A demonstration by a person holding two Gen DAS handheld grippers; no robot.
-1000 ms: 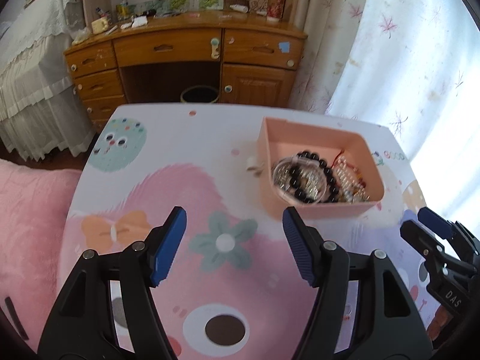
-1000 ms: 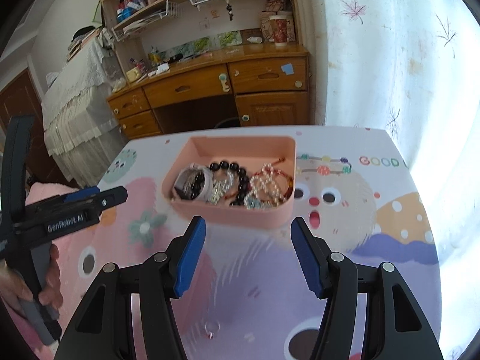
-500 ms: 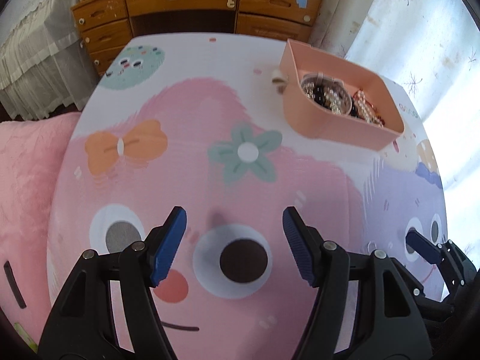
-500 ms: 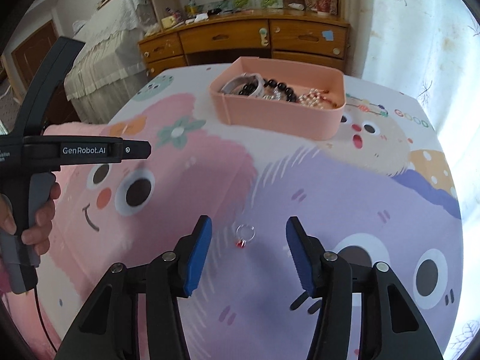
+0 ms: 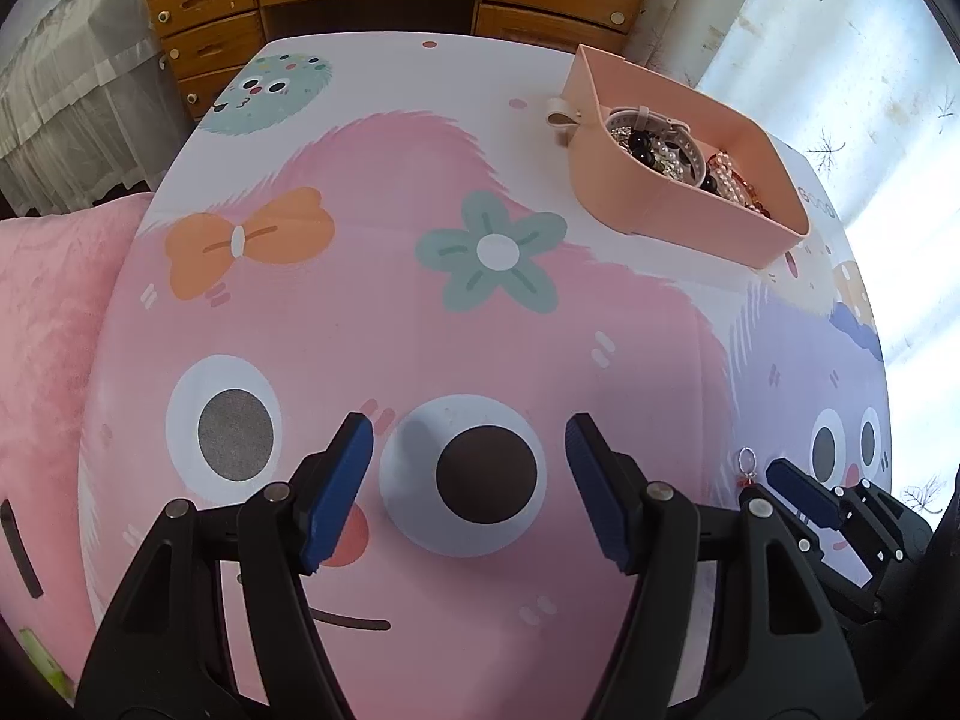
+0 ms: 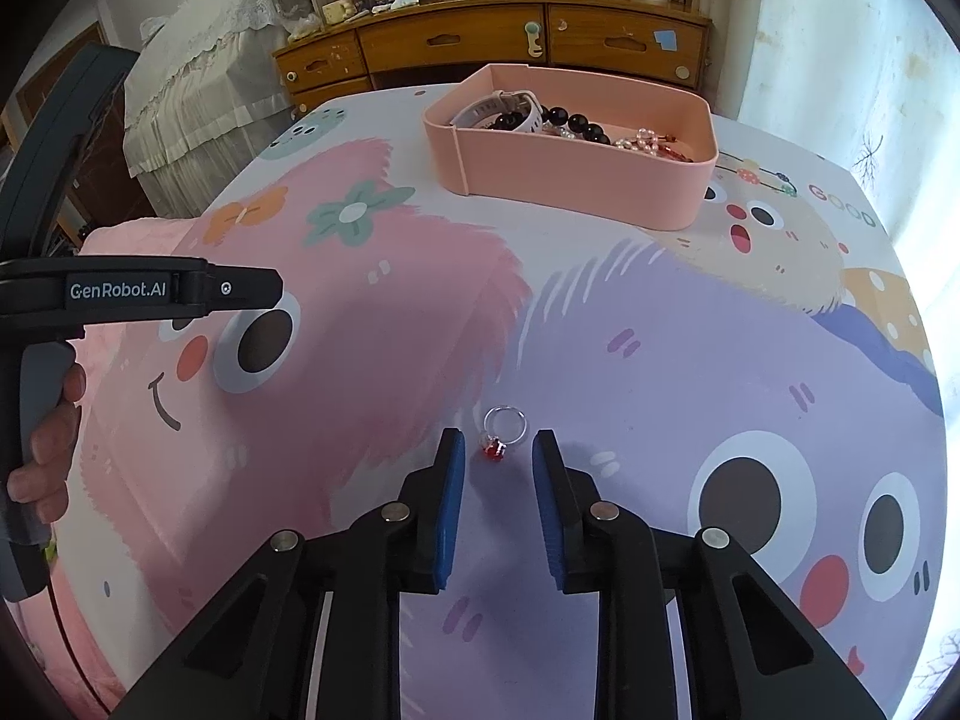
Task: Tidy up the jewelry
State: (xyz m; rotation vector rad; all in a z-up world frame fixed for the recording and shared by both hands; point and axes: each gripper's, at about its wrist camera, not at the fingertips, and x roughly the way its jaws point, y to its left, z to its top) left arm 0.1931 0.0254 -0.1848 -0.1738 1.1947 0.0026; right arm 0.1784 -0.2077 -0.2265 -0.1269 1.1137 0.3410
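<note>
Red-stoned ring [image 6: 503, 435] clear in right view, half-hidden left

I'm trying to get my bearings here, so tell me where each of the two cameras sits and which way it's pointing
Left wrist: on the left gripper, angled steeply down at the cartoon tablecloth; its own open fingers show, nothing between them.
Right wrist: on the right gripper, angled down at a red-stoned ring; its jaws are closing, pads not touching the ring yet; the left hand shows.
Shared: ring, pink tray, wooden desk.
</note>
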